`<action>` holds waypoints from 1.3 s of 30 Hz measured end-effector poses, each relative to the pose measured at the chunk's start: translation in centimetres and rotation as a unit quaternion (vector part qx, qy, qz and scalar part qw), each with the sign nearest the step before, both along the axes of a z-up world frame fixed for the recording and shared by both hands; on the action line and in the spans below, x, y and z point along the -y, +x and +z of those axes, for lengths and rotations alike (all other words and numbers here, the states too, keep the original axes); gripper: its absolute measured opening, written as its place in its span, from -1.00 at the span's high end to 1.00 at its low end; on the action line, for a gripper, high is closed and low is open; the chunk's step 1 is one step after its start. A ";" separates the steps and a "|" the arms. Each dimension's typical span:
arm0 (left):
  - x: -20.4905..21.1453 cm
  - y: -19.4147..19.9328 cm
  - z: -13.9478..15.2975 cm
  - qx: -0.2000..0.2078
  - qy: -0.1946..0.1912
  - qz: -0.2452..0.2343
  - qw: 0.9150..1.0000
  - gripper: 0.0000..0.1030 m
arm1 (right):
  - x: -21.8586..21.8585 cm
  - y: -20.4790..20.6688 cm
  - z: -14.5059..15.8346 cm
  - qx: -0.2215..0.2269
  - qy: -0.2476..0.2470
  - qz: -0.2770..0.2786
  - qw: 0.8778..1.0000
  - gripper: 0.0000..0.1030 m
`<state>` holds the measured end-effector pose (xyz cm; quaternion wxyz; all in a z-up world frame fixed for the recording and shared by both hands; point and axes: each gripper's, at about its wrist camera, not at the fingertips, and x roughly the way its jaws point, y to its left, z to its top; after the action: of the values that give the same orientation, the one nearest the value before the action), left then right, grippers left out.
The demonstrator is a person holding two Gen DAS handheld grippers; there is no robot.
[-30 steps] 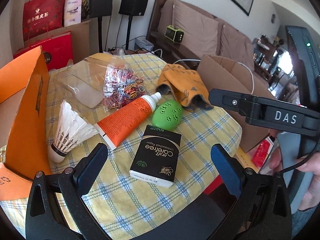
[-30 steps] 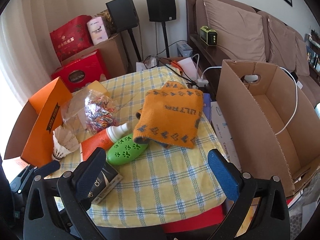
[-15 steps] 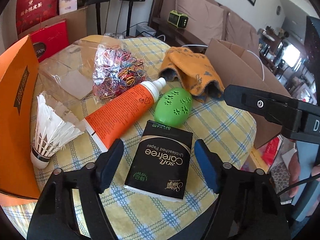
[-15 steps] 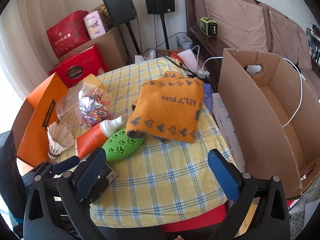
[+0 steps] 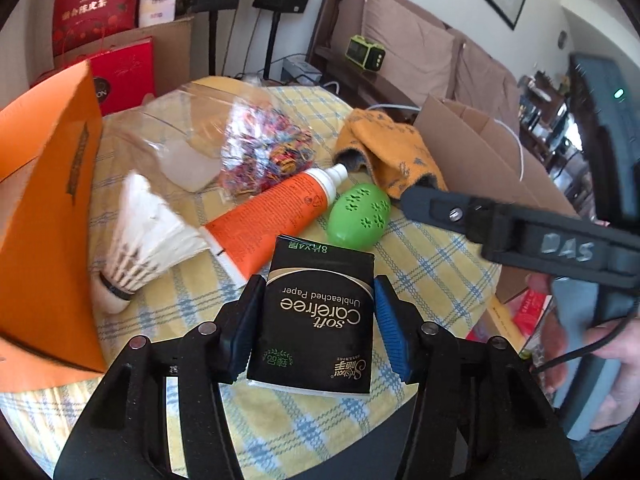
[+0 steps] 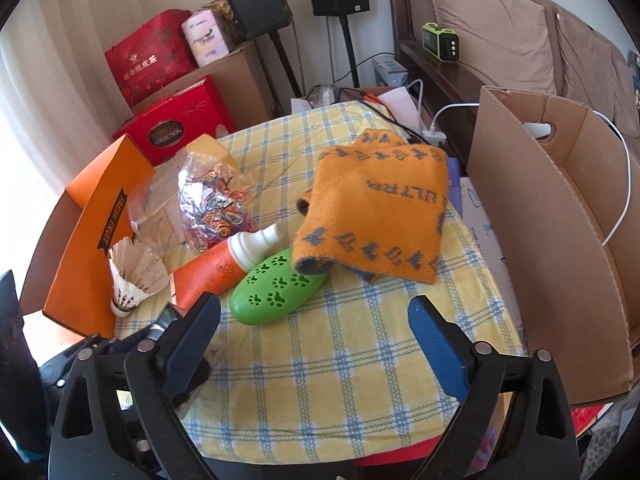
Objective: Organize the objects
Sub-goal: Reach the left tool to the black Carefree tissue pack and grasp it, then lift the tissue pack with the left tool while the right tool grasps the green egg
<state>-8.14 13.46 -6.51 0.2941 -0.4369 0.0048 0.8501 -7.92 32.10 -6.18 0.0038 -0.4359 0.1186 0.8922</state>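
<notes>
My left gripper [image 5: 316, 320] is shut on the black Soft Carefree tissue pack [image 5: 318, 316], with a pad on each long side, at the near edge of the checked tablecloth [image 5: 432, 264]. Beyond it lie an orange tube [image 5: 272, 220], a green egg-shaped case [image 5: 358, 216], a shuttlecock [image 5: 148, 236], a bag of coloured rubber bands [image 5: 264, 152] and an orange sock [image 5: 392, 152]. My right gripper [image 6: 316, 344] is open and empty over the tablecloth's near part [image 6: 352, 360], just short of the green case [image 6: 276, 290] and the sock [image 6: 380, 208].
An open orange box [image 5: 44, 200] stands at the table's left edge; it also shows in the right wrist view [image 6: 92, 240]. A large open cardboard box [image 6: 560, 220] stands off the table's right side. Red gift boxes [image 6: 172, 128], speakers and a sofa are behind.
My left gripper moved forward and closed its jaws from wide open onto the sides of the tissue pack. My right gripper stayed open and shifted slightly closer over the table.
</notes>
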 end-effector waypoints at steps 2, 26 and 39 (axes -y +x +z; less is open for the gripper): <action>0.9 0.2 0.8 -0.004 0.006 0.007 1.000 0.00 | 0.4 -0.2 -0.2 0.002 -0.005 0.004 1.000 -0.77; 6.7 0.9 3.1 -0.008 0.037 0.051 0.998 0.00 | 4.1 -4.1 -3.7 0.018 0.057 0.001 0.998 -0.37; 7.2 0.9 3.3 -0.008 0.043 0.057 0.997 0.00 | 4.0 -3.6 -4.0 0.016 0.059 0.025 0.998 -0.04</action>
<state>-7.24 6.29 -3.21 0.2638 -0.4168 -0.0548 0.8682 -11.52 28.07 -10.17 0.0089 -0.4517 0.0547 0.8905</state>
